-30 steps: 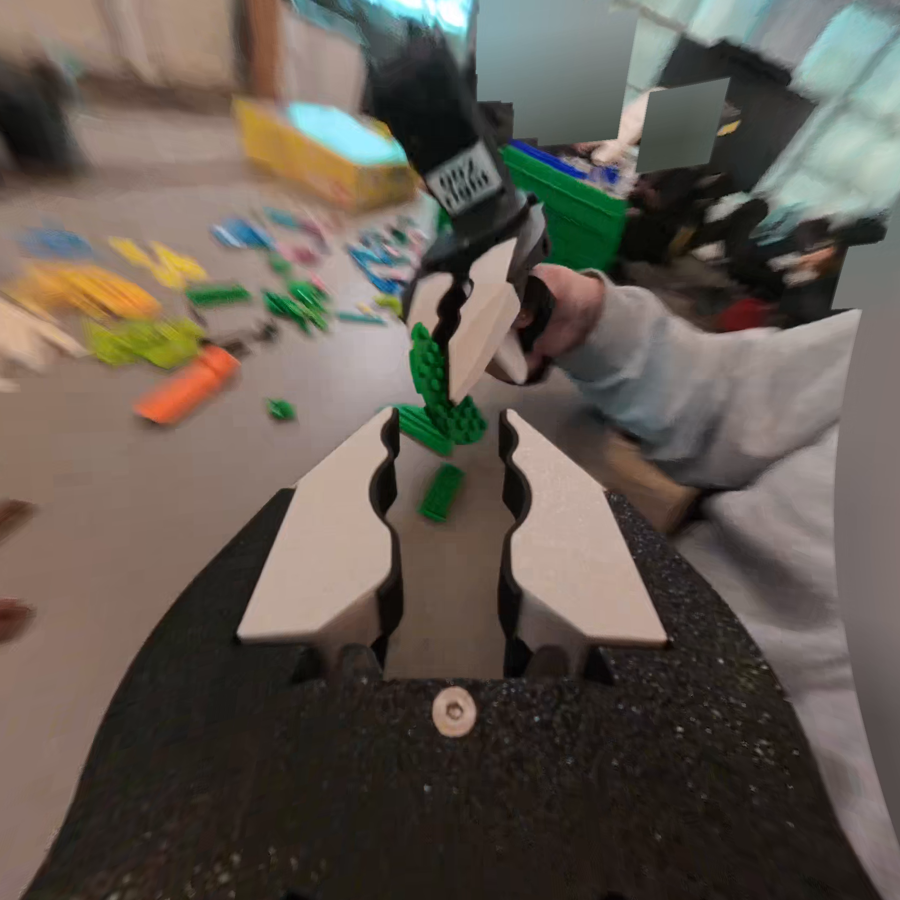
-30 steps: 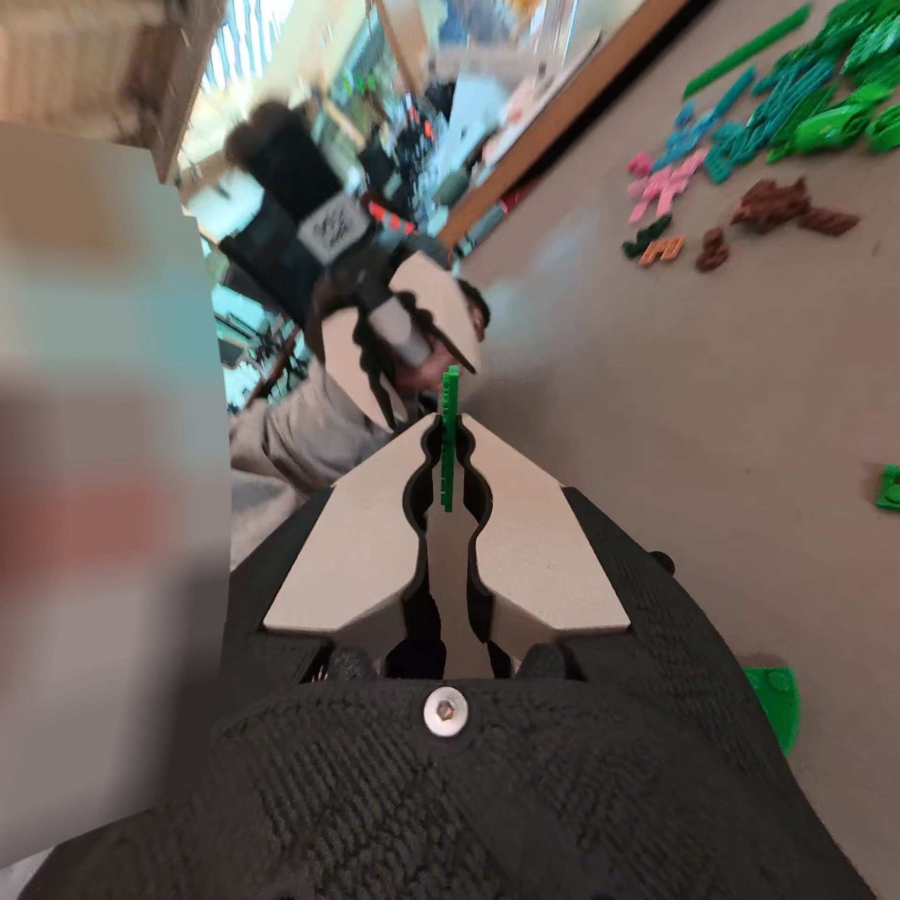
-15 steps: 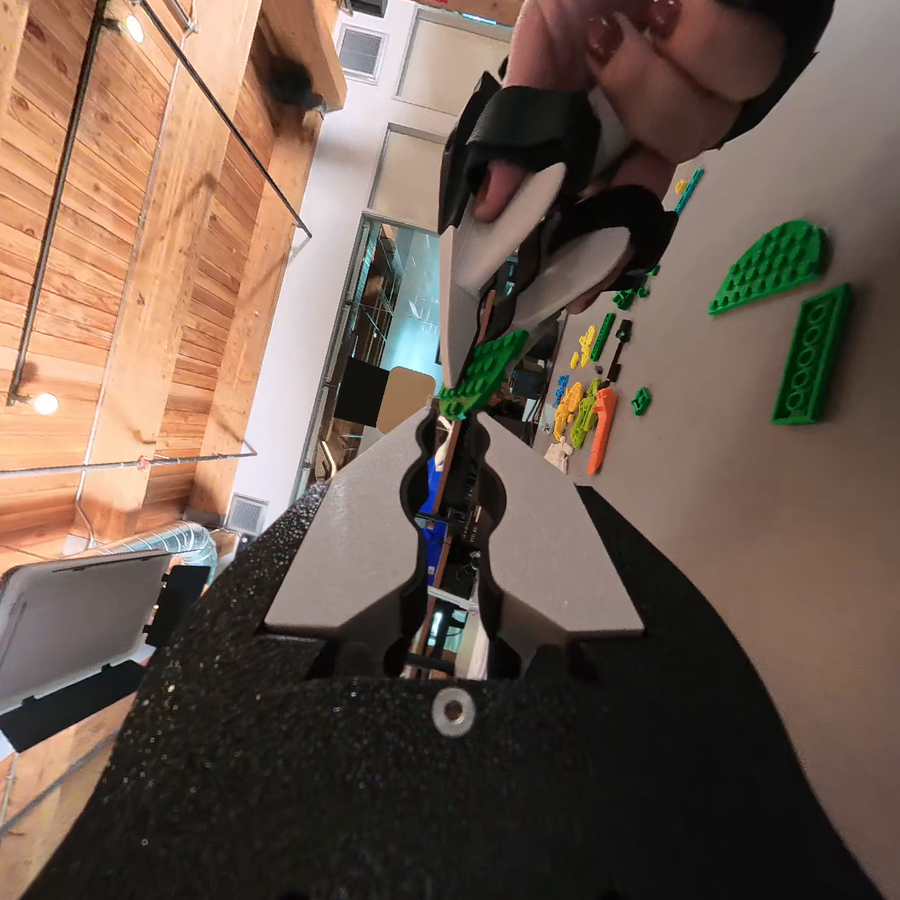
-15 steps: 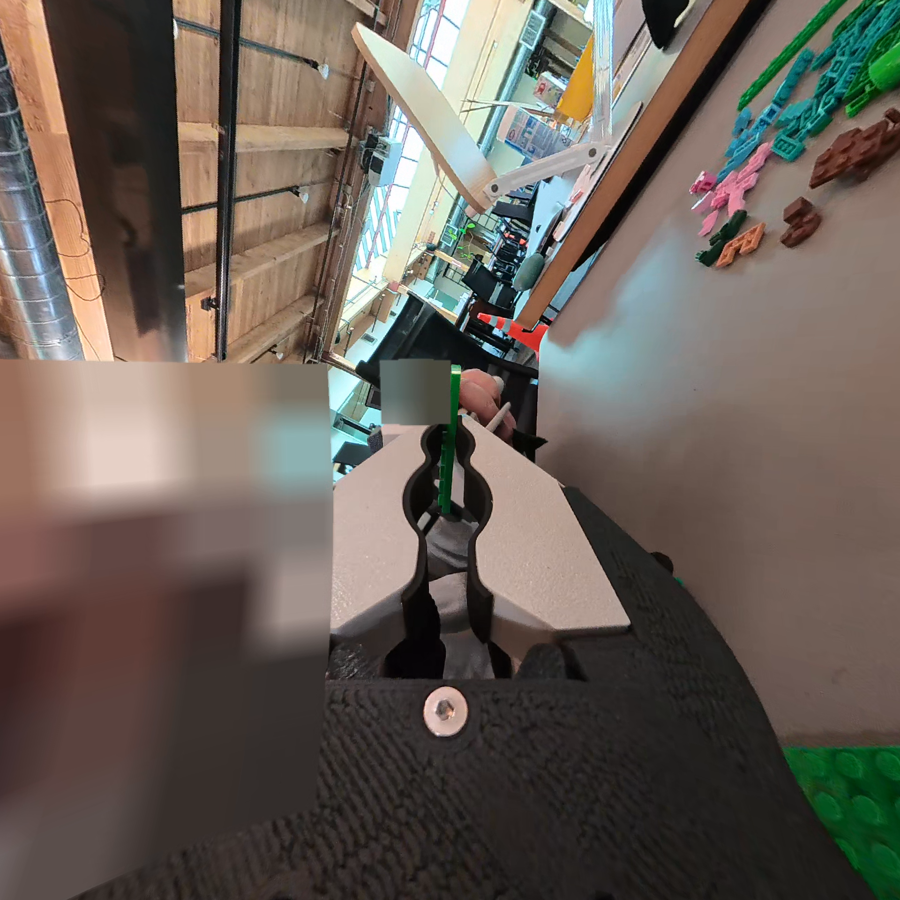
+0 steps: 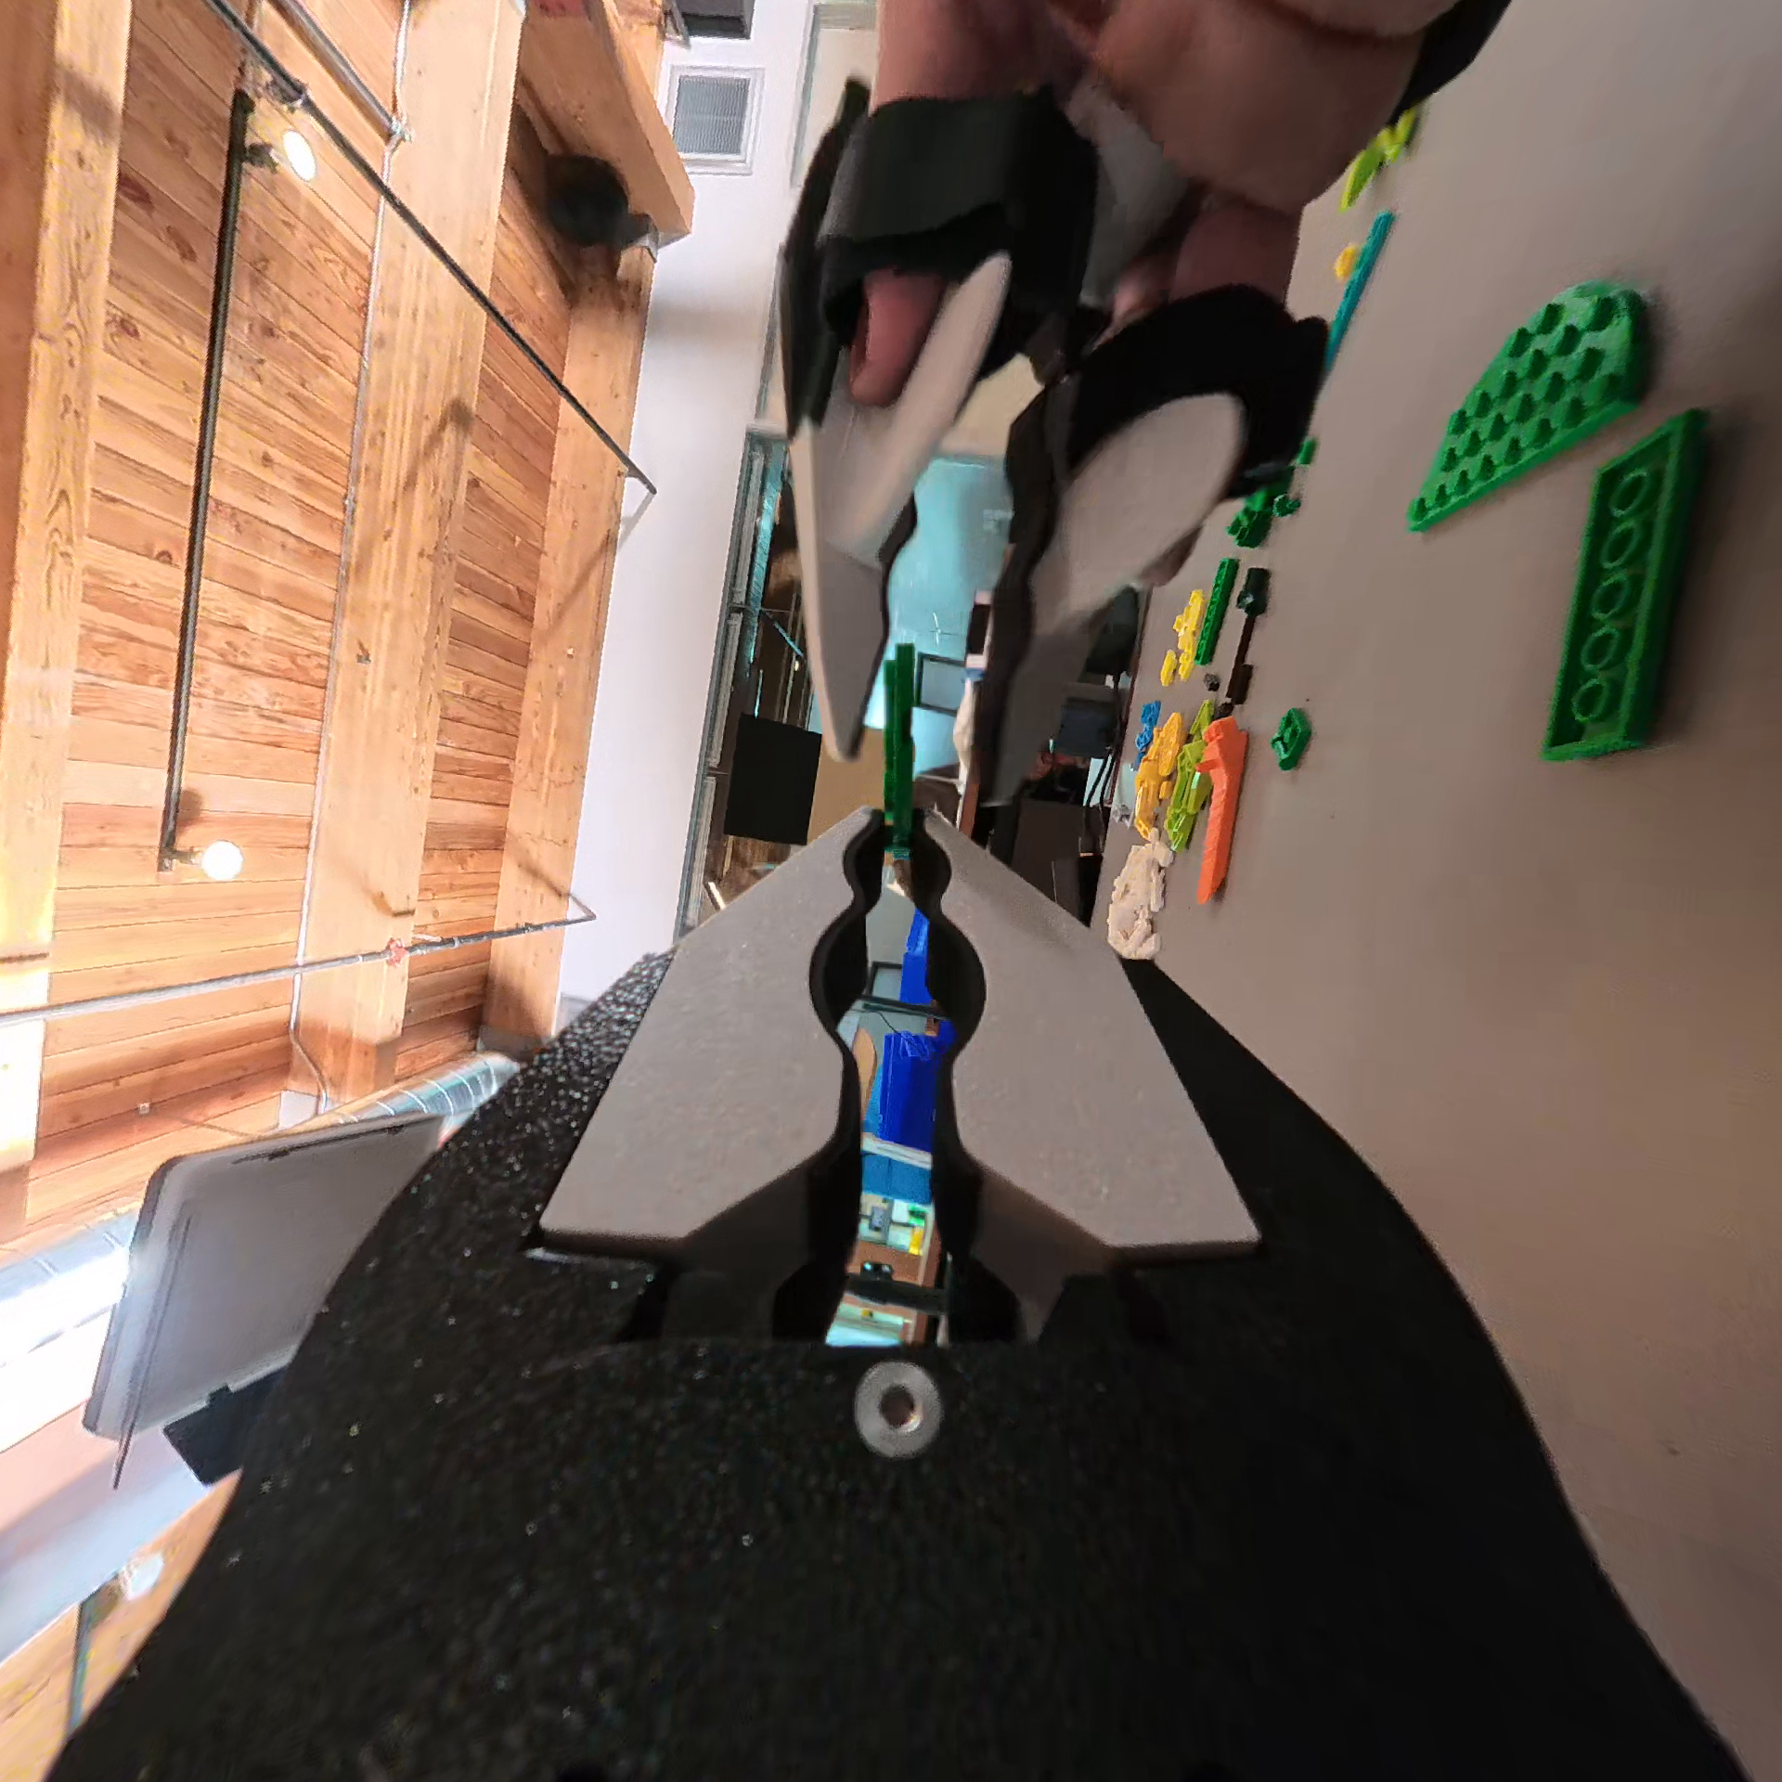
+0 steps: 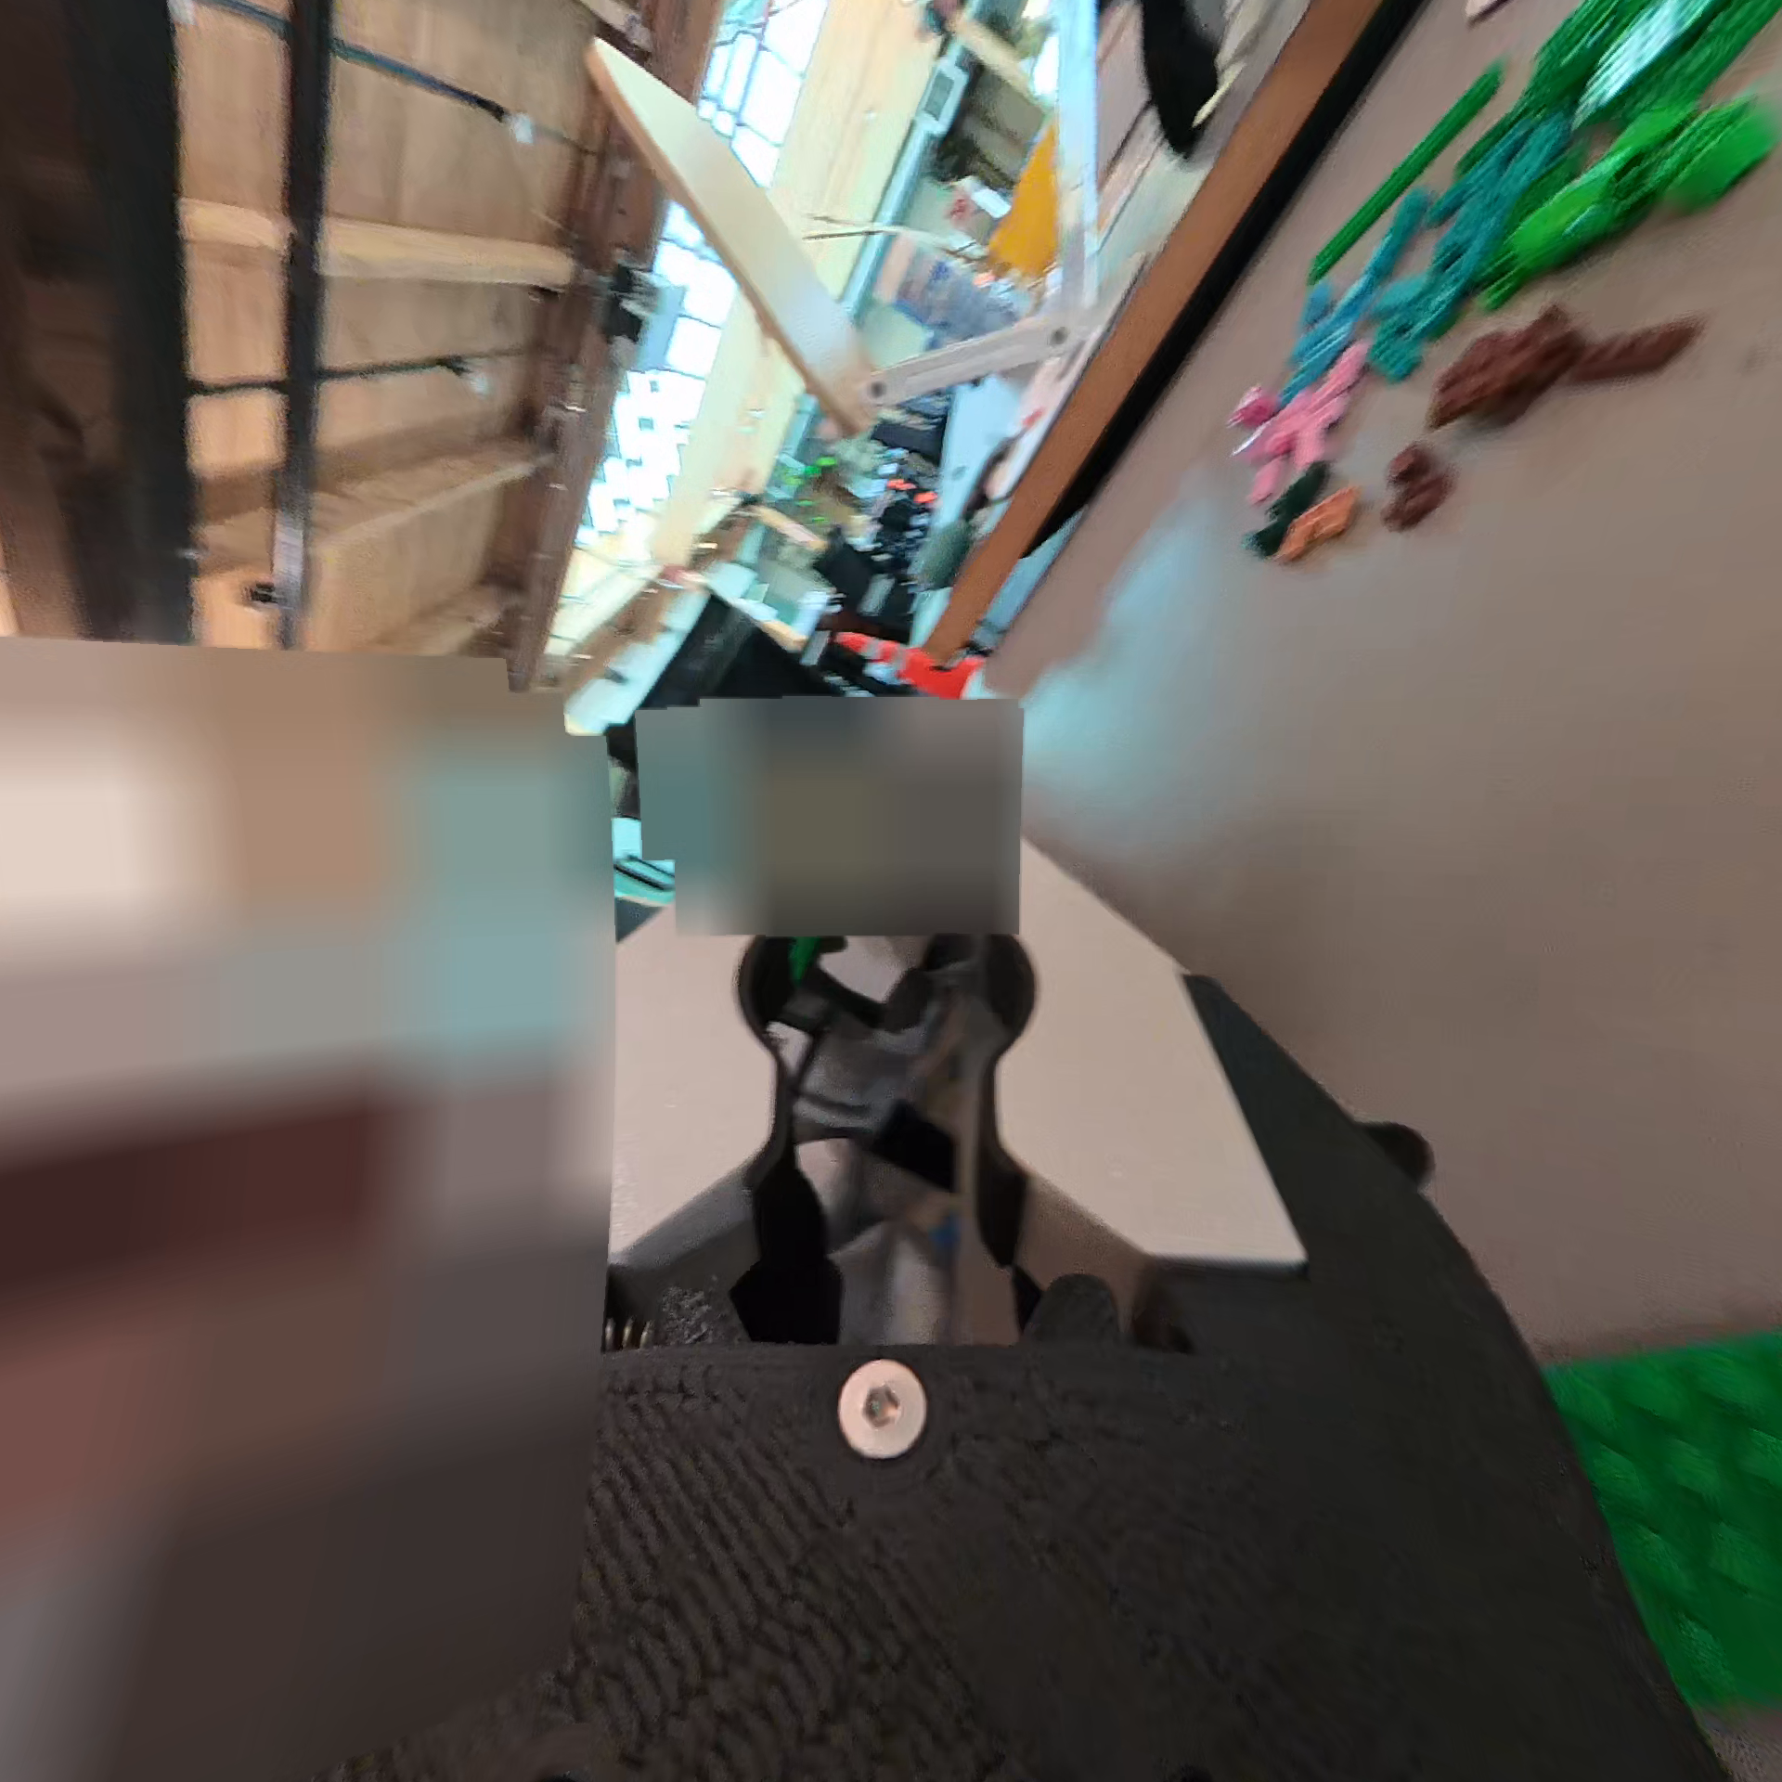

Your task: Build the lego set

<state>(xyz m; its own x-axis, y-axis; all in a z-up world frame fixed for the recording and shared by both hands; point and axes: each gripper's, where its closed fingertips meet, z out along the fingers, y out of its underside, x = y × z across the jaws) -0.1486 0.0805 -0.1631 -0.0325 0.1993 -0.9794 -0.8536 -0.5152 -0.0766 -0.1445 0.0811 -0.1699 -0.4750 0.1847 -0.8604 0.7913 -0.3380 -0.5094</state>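
Green and thin, a studded plate (image 5: 899,733) stands edge-on at the very tips of the left gripper (image 5: 899,837), whose 2 grey jaws are drawn together and clamped on the plate's near end. The plate's long axis runs straight ahead of those jaws, away from the camera, so that its far end reaches up between the 2 fingers (image 5: 849,540) of the right gripper (image 5: 926,742).

That right gripper comes in from above, held by a hand (image 5: 1205,106), with its jaws standing apart on either side of the plate; daylight shows between each finger and the green edge, so it grips nothing in this view. In its own wrist view a blurred patch covers the tips, and only a sliver of green shows low in the gap between the jaws.

The left gripper is plainly the nearer of the 2 to the plate, being the only 1 in contact with it.

Off to the right lies the grey table (image 5: 1446,964), seen tilted, with a green quarter-round plate (image 5: 1533,405) and a long green plate (image 5: 1625,588) side by side, an orange piece (image 5: 1220,805), and scattered yellow and lime bits (image 5: 1172,762) beyond. Wooden wall boards (image 5: 241,579) fill the left.
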